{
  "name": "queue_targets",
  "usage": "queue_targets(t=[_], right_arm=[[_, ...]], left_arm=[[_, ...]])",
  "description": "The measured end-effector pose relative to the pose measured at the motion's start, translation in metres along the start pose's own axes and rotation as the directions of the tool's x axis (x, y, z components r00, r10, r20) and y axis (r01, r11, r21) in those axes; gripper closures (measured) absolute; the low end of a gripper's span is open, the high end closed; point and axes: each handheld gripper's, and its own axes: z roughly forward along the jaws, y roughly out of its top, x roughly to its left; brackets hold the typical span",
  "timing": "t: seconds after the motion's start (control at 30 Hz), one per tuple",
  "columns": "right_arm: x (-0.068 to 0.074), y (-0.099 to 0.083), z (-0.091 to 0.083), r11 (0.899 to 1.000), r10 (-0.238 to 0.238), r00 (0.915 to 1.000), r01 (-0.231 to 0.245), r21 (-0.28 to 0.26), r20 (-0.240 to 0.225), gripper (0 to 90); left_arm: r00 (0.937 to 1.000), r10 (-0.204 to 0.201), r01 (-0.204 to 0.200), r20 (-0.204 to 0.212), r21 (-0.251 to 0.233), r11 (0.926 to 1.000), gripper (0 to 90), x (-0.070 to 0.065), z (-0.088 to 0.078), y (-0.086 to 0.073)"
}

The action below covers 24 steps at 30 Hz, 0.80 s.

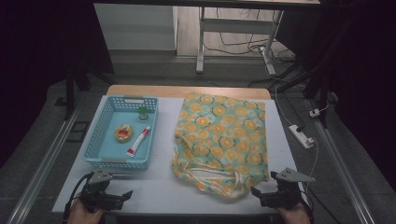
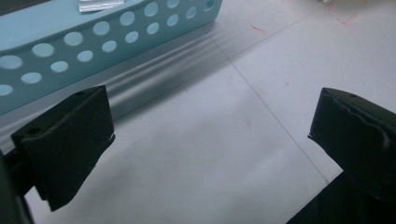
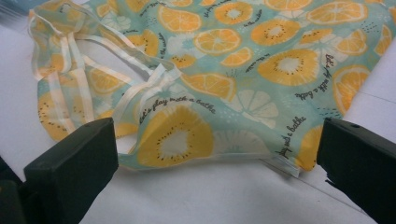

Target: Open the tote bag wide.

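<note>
Orange-print bag [image 3: 243,70]: flat on the tabletop [image 1: 154,186], just ahead of right claw [image 3: 217,154]
Right claw: open, empty
Left claw [image 2: 210,135]: open, beside blue basket [image 2: 70,46]

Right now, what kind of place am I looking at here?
Probably a lab or workshop bench set up for recording. A white-topped table stands on a grey floor, a power strip with loose cables lies beside it, and another desk frame stands behind, with dark surroundings.

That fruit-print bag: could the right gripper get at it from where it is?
Probably yes. The right gripper sits just short of the bag, fingers open, with bare table between them and its near edge.
</note>
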Motion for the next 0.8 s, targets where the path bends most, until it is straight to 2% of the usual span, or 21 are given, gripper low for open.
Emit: queue_targets(t=[0.13, 0.43, 0.67, 0.8], right_arm=[[0.0033, -0.0001, -0.0003, 1.0, -0.023, 0.9997, 0.023, -0.002, 0.008, 0.0], [0.0037, 0.0002, 0.0005, 0.999, -0.034, 0.9994, 0.034, 0.009, 0.003, 0.0], [0.0038, 0.0006, 0.0008, 0.999, -0.033, 0.9994, 0.033, 0.011, 0.0, 0.0], [0.004, 0.0007, 0.0009, 0.999, -0.034, 0.9994, 0.033, 0.009, 0.001, 0.0]], left_arm=[[1.0, 0.001, -0.001, 0.006, 0.011, 0.9999, 0.0, 0.0, 0.0014, 0.0005], [0.9998, 0.017, -0.017, 0.01, 0.037, 0.9992, 0.0, -0.0016, 0.0044, 0.0021], [0.9996, -0.01, 0.01, 0.026, 0.023, 0.9997, 0.0, 0.002, 0.0026, 0.0008], [0.9995, -0.011, 0.01, 0.03, 0.022, 0.9997, 0.0, 0.0023, 0.0025, 0.0007]])
